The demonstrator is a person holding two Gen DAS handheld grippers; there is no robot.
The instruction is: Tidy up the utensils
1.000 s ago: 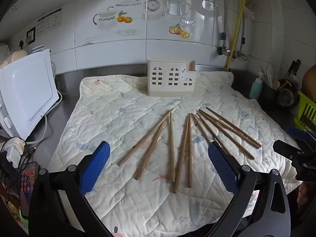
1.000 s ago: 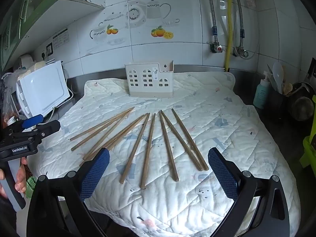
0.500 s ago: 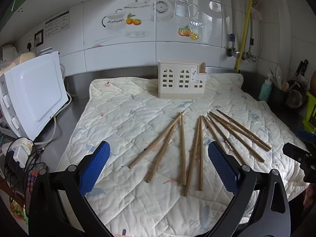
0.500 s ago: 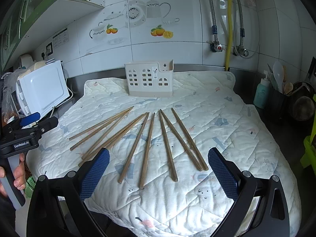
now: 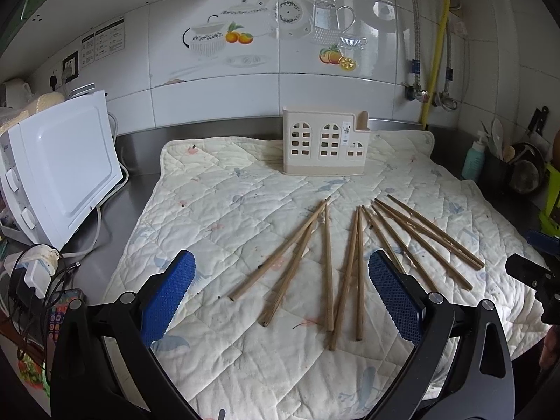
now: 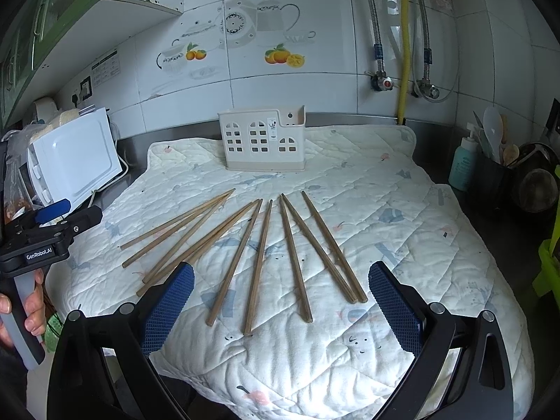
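Observation:
Several wooden chopsticks [image 5: 350, 245] lie fanned out on a quilted cream mat [image 5: 227, 210]; they also show in the right wrist view [image 6: 259, 252]. A cream utensil holder [image 5: 325, 147] with window cut-outs stands upright at the mat's far edge, also in the right wrist view [image 6: 262, 143]. My left gripper [image 5: 280, 290] is open and empty, above the mat's near edge, short of the chopsticks. My right gripper [image 6: 280, 301] is open and empty over the near ends of the chopsticks. The left gripper also shows at the left in the right wrist view [image 6: 52, 220].
A white microwave [image 5: 63, 164] stands left of the mat, with plugs and a phone [image 5: 59, 315] in front of it. A bottle [image 6: 462, 164], a pot of utensils [image 6: 497, 175] and a green rack [image 6: 549, 255] are on the right. Tiled wall with pipes [image 6: 406, 35] behind.
The left gripper has pulled back and shifted left, so the chopsticks and holder sit further right in its view. The right gripper has barely moved.

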